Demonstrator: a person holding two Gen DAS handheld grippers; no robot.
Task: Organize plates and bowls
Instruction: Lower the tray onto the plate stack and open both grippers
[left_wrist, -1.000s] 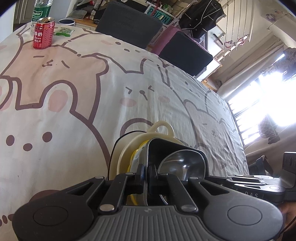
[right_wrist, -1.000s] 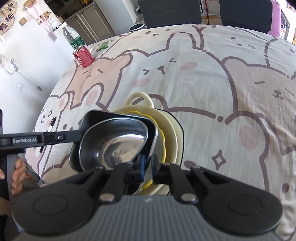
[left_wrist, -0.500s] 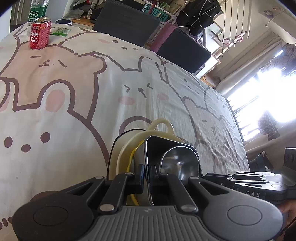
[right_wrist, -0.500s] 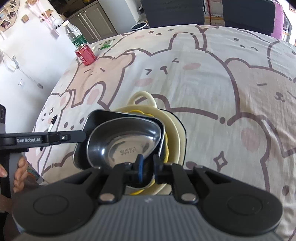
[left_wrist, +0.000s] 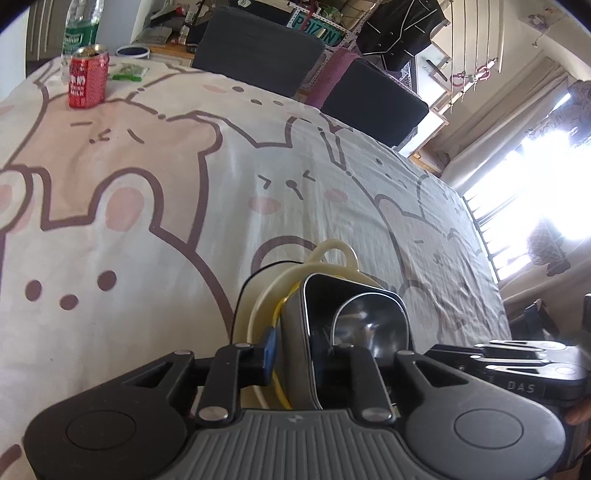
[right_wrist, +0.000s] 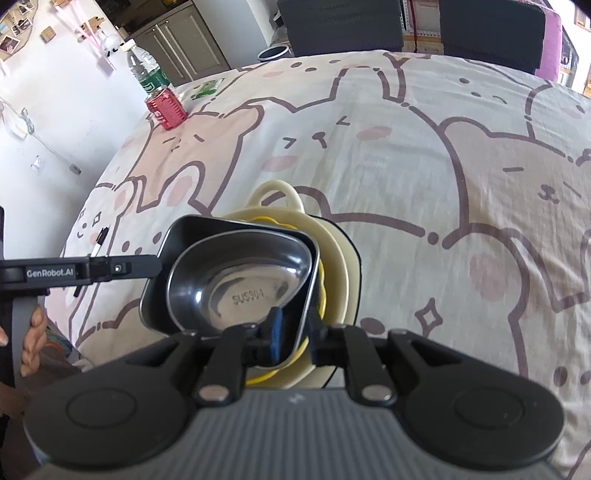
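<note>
A stack sits on the bunny-print cloth: a steel bowl (right_wrist: 251, 291) nests in a black square tray (right_wrist: 184, 229), over a yellow plate (right_wrist: 322, 291) and a cream bowl with a loop handle (right_wrist: 277, 188). A thin black plate (right_wrist: 356, 258) lies underneath. My right gripper (right_wrist: 295, 334) straddles the tray's near rim; its jaws are opening and the pads stand off the rim. My left gripper (left_wrist: 295, 350) straddles the tray's wall (left_wrist: 291, 332) on the other side, jaws also opening, with a gap at the blue pad. The steel bowl (left_wrist: 369, 317) shows just beyond it.
A red can (right_wrist: 166, 110) and a green-labelled bottle (right_wrist: 144, 70) stand at the far left corner by a green packet (right_wrist: 207, 86). A pen (right_wrist: 98, 243) lies near the left table edge. Dark chairs (left_wrist: 258, 48) line the far side. A person's hand (right_wrist: 31, 339) holds the left gripper.
Both grippers' jaws have parted from the tray's rim, which they pinched before. The tray with the steel bowl now rests lower and flatter on the stack.
</note>
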